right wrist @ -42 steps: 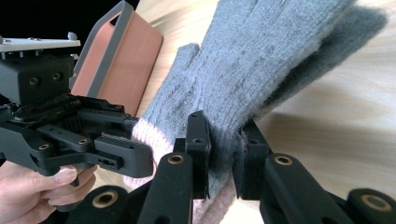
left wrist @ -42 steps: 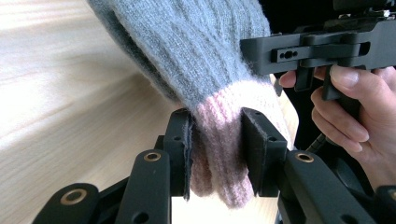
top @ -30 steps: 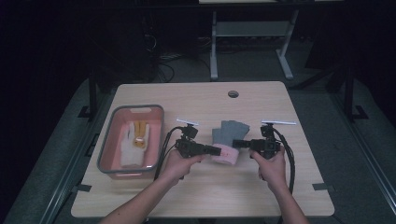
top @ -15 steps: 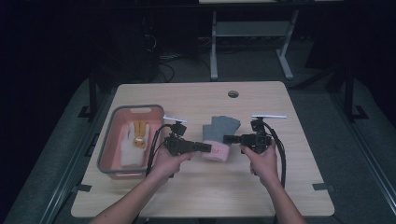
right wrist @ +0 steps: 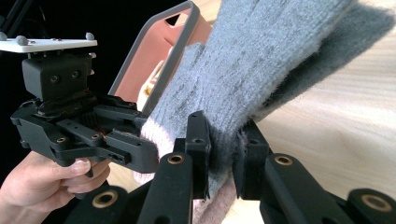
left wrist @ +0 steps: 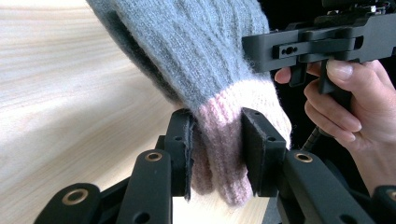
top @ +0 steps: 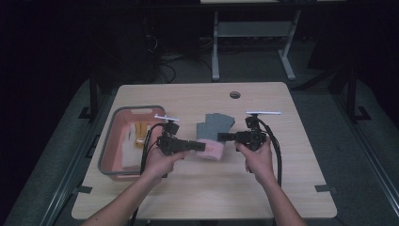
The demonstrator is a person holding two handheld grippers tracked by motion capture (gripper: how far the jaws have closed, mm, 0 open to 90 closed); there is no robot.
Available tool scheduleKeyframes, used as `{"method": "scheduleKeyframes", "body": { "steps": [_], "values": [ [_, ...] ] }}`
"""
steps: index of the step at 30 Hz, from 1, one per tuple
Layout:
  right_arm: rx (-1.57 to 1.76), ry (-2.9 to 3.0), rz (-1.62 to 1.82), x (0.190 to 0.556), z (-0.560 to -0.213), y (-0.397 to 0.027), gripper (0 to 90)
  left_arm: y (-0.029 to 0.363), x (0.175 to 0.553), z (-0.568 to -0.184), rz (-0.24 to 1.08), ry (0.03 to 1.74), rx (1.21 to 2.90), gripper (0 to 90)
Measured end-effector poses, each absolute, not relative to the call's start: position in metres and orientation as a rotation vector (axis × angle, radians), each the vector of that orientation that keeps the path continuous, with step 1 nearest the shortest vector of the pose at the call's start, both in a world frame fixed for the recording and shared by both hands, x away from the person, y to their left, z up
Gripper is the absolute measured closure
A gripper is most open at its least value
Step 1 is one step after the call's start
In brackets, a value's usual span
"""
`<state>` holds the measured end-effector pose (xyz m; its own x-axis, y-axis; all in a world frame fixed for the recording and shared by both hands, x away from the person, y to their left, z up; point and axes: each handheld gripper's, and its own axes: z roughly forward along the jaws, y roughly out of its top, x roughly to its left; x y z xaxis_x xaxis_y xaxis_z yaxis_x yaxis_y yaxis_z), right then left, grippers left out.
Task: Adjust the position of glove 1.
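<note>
Both grippers and the grey knitted glove with a pink cuff (top: pixel 214 136) have shifted left across the counter (top: pixel 197 193) since the earlier frame.

Left gripper (left wrist: pixel 217 140) fingers clench the pink cuff; right gripper (right wrist: pixel 223 140) fingers clench the grey knit just beside that cuff. Held between them above the counter's middle, right of the pink tub (top: pixel 109 155), the glove runs its long axis away from the person, cuff nearest, finger end on the counter.

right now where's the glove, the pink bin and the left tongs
glove (left wrist: pixel 201 51), left gripper view, on the grey knit body
pink bin (top: pixel 113 131), high view, on its left wall
left tongs (left wrist: pixel 217 140), left gripper view, midway between the pads clamping the pink cuff
</note>
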<state>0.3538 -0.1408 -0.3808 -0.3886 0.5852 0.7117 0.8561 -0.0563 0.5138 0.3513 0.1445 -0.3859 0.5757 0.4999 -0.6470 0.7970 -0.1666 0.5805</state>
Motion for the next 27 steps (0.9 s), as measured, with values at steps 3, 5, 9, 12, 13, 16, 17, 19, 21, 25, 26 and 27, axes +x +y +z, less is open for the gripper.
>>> {"method": "scheduleKeyframes", "body": {
  "steps": [3, 5, 9, 12, 13, 16, 17, 19, 21, 25, 26, 27],
  "values": [
    [-1.535, -1.959, -1.423, 0.356, -0.376, -0.136, 78.1, 0.149, 0.352, -0.383, -0.371, 1.061, 1.822, 65.5],
    [-1.529, -1.952, -1.424, 0.357, -0.375, -0.134, 78.1, 0.152, 0.352, -0.381, -0.369, 1.061, 1.818, 65.5],
    [-1.514, -1.961, -1.427, 0.360, -0.372, -0.129, 78.1, 0.158, 0.352, -0.378, -0.363, 1.068, 1.816, 65.6],
    [-1.503, -1.963, -1.429, 0.362, -0.370, -0.125, 78.0, 0.161, 0.352, -0.376, -0.355, 1.070, 1.815, 65.6],
    [-1.499, -1.963, -1.428, 0.362, -0.369, -0.123, 78.0, 0.163, 0.352, -0.375, -0.343, 1.061, 1.818, 65.6],
    [-1.489, -1.974, -1.422, 0.365, -0.368, -0.119, 78.0, 0.167, 0.352, -0.373, -0.339, 1.058, 1.821, 65.5],
    [-1.486, -1.974, -1.421, 0.365, -0.367, -0.117, 78.0, 0.169, 0.352, -0.372, -0.335, 1.058, 1.821, 65.5],
    [-1.478, -1.983, -1.423, 0.367, -0.365, -0.114, 78.0, 0.172, 0.352, -0.371, -0.331, 1.060, 1.819, 65.6],
    [-1.477, -1.992, -1.416, 0.368, -0.362, -0.110, 78.0, 0.175, 0.353, -0.370, -0.329, 1.063, 1.812, 65.7],
    [-1.458, -1.999, -1.411, 0.371, -0.359, -0.104, 78.0, 0.183, 0.353, -0.368, -0.326, 1.063, 1.808, 65.9],
    [-1.455, -2.000, -1.413, 0.372, -0.358, -0.101, 78.0, 0.184, 0.353, -0.368, -0.323, 1.068, 1.808, 65.8],
    [-1.453, -2.001, -1.412, 0.372, -0.358, -0.100, 78.0, 0.186, 0.354, -0.367, -0.327, 1.066, 1.809, 65.9]
  ]
}}
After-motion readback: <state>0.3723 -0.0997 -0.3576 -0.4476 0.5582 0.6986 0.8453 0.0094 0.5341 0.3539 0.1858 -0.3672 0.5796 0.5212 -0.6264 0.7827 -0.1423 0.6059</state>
